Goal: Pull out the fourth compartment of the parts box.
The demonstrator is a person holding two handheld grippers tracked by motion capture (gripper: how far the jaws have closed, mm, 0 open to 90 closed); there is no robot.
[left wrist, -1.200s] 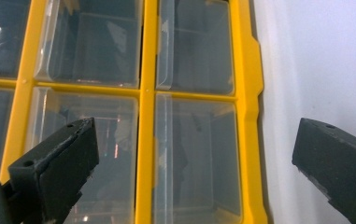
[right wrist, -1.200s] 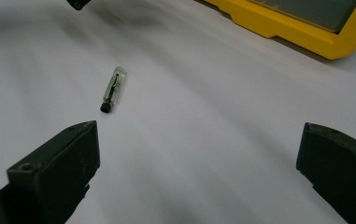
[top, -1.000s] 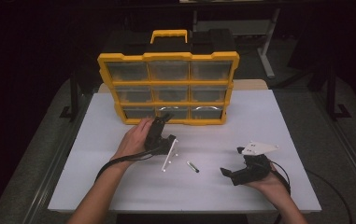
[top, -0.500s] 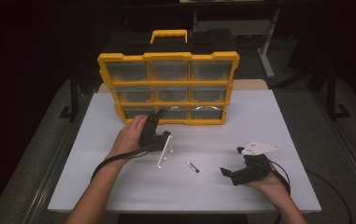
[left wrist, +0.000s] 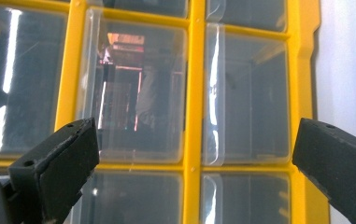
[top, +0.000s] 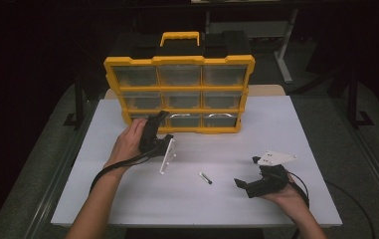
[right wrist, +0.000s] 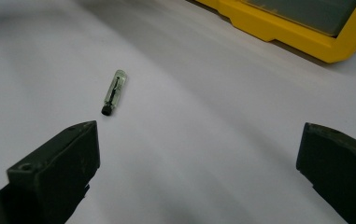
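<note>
At the left of the high view, the left gripper [top: 153,130] is held in the person's left hand [top: 127,144] against the bottom-left corner of the yellow organizer [top: 179,93], which stands upright at the back of the white table [top: 102,199]. In the left gripper view, the fingers [left wrist: 54,172] are seen spread wide with nothing between them, and they are aimed at the clear drawer fronts [left wrist: 138,93] of the organizer; whether the drawers are touched cannot be told. A cable [top: 108,168] is trailed from this gripper back along the forearm.

Near the middle of the table, a small clear tube with a black end [top: 205,178] is found lying flat and alone, well apart from the organizer and between the two grippers.

Further right, the right gripper [top: 249,185] is held low over the table in the person's right hand [top: 289,195], with its grey plate [top: 276,158] on top. In the right gripper view, its fingers [right wrist: 59,172] are likewise opened wide and empty, and the tube [right wrist: 114,91] is seen ahead of the one at the left, untouched, with the organizer's yellow base [right wrist: 283,30] beyond it.
</note>
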